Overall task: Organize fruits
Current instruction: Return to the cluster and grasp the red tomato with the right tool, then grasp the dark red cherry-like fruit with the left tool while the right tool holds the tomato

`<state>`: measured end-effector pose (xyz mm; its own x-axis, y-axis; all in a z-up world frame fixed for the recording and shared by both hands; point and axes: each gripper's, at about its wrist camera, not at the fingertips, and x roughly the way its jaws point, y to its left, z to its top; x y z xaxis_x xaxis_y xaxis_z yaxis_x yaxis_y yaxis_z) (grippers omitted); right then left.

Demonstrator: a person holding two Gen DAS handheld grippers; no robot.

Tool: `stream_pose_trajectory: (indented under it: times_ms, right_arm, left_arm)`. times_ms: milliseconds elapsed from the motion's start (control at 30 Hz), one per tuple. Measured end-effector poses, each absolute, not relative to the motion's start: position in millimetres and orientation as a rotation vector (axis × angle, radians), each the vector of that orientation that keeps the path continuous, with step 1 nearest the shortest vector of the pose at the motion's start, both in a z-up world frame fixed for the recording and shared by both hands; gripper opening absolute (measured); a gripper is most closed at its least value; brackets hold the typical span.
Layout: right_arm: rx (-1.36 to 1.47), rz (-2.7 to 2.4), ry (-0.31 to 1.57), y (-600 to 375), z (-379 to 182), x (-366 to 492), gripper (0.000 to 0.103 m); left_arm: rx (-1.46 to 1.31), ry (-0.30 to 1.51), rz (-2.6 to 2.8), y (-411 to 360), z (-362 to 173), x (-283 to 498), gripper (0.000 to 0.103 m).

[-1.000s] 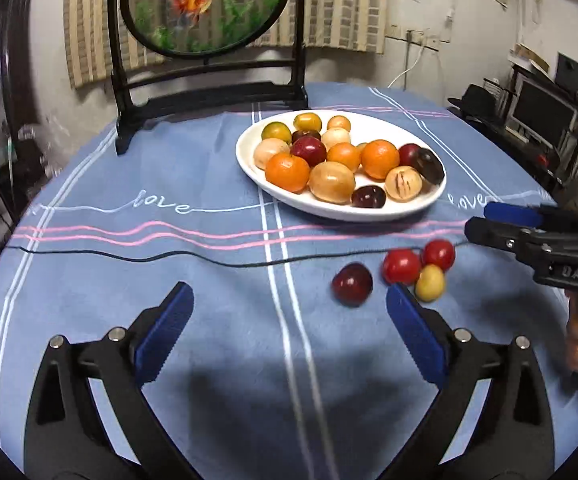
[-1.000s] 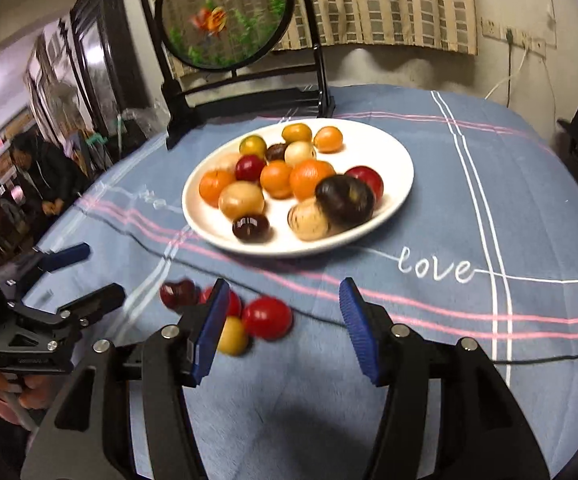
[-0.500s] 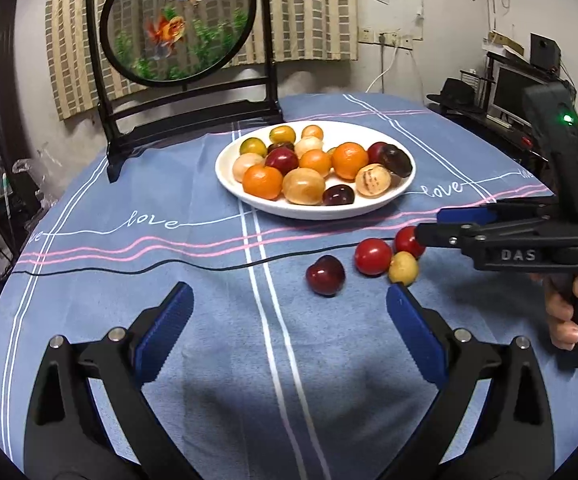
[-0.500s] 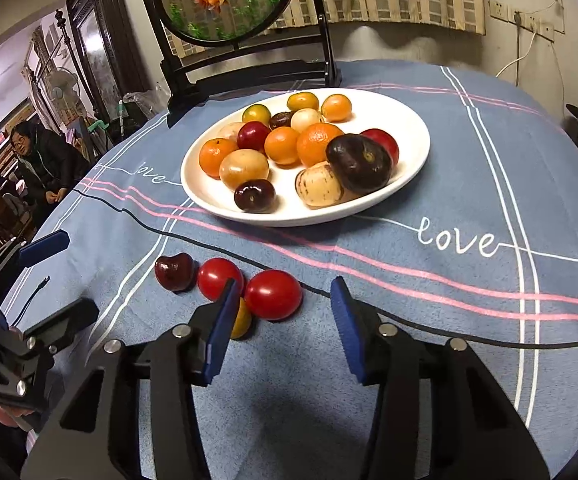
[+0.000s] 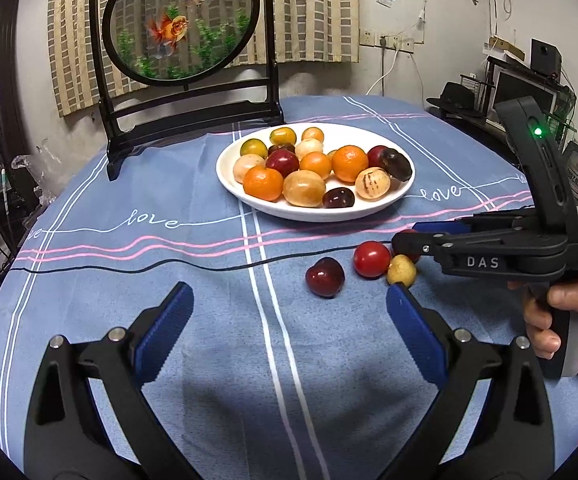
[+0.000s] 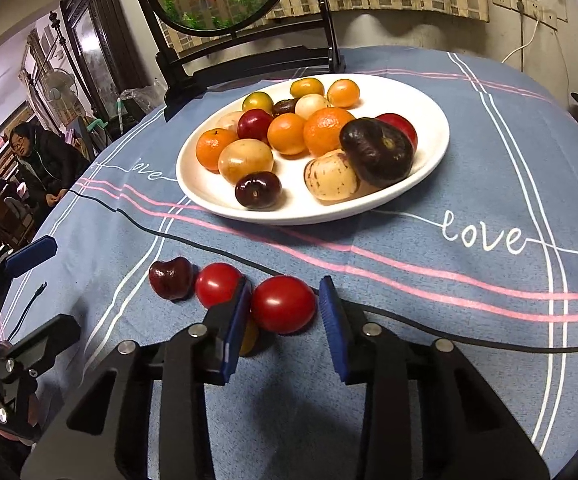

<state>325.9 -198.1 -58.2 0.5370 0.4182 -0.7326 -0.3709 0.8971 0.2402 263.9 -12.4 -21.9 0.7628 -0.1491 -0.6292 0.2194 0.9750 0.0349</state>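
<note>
A white plate [image 5: 317, 213] [image 6: 429, 160] holds several fruits: oranges, cherries, pale and dark plums. On the blue cloth in front of it lie a dark cherry [image 5: 325, 282] [image 6: 171, 278], a red tomato [image 5: 371, 259] [image 6: 217, 284], a small yellow fruit [image 5: 401, 270] and a second red tomato [image 6: 283, 304]. My right gripper [image 6: 285, 282] [image 5: 405, 240] straddles that second tomato and its jaws are closing. The left pad touches it; a thin gap shows at the right pad. My left gripper [image 5: 289, 292] hangs open and empty just short of the cherry.
A black-framed round goldfish screen [image 5: 181, 40] stands behind the plate. A hand [image 5: 569, 312] holds the right gripper's handle. A person [image 6: 37, 160] sits beyond the table's left edge. Shelves and a monitor [image 5: 521, 88] stand at the right.
The right gripper came down and forward onto the loose fruits, and its jaws narrowed around the red tomato. The left gripper stayed open and barely moved.
</note>
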Motion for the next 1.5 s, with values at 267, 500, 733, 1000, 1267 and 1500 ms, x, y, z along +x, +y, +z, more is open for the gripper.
stream_pose_trajectory:
  times_ms: [267,500,733,1000,1267,1500]
  right_arm:
    - [0.108,0.482,0.911,-200,-62,332,0.035]
    - [0.161,0.489,0.926,-207,-61,334,0.033]
    - [0.193,0.460,0.842,-233,-37,316,0.033]
    - [0.230,0.470,0.807,-249,-25,307,0.033]
    - [0.246,0.487,0.789,-250,-18,303,0.033]
    - [0.247,0.481,0.784,-250,-18,304,0.033]
  left_arm:
    - [0.115,0.677,-0.191,-12,-23,265,0.099]
    - [0.131,0.680,-0.188,-14,-26,266,0.099]
    - [0.168,0.675,-0.225,-21,-31,273,0.099]
    - [0.142,0.772,-0.309,-30,-46,307,0.076]
    - [0.178,0.816,-0.320,-36,-59,317,0.058]
    - [0.167,0.856,-0.336,-37,-65,324,0.041]
